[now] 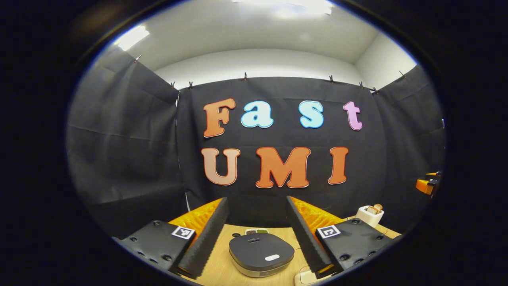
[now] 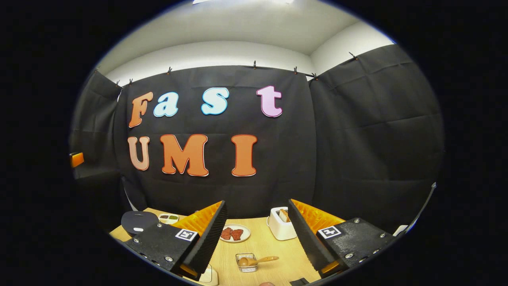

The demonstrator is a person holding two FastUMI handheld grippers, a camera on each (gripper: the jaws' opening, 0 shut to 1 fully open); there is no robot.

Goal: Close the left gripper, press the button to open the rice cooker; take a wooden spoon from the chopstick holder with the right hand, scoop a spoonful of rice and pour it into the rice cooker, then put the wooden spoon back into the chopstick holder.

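The dark grey rice cooker (image 1: 261, 252) sits on the wooden table with its lid down and a white button (image 1: 272, 257) on top. My left gripper (image 1: 257, 204) hovers above and in front of it, open, nothing between the fingers. The cooker (image 2: 139, 221) also lies at the far left of the right gripper view. My right gripper (image 2: 257, 204) is open and empty above the table. A white chopstick holder (image 2: 281, 228) with wooden pieces in it stands ahead, near the right finger. A wooden spoon (image 2: 260, 260) rests in a small clear box (image 2: 247, 263) below the gripper. The holder (image 1: 370, 214) appears at the right.
A plate (image 2: 234, 233) with red pieces lies mid-table. A small dish (image 2: 168, 217) with green contents sits behind the cooker. A white object (image 1: 305, 276) is at the table's near edge. An orange and black part of the other gripper (image 1: 428, 184) shows at the right edge.
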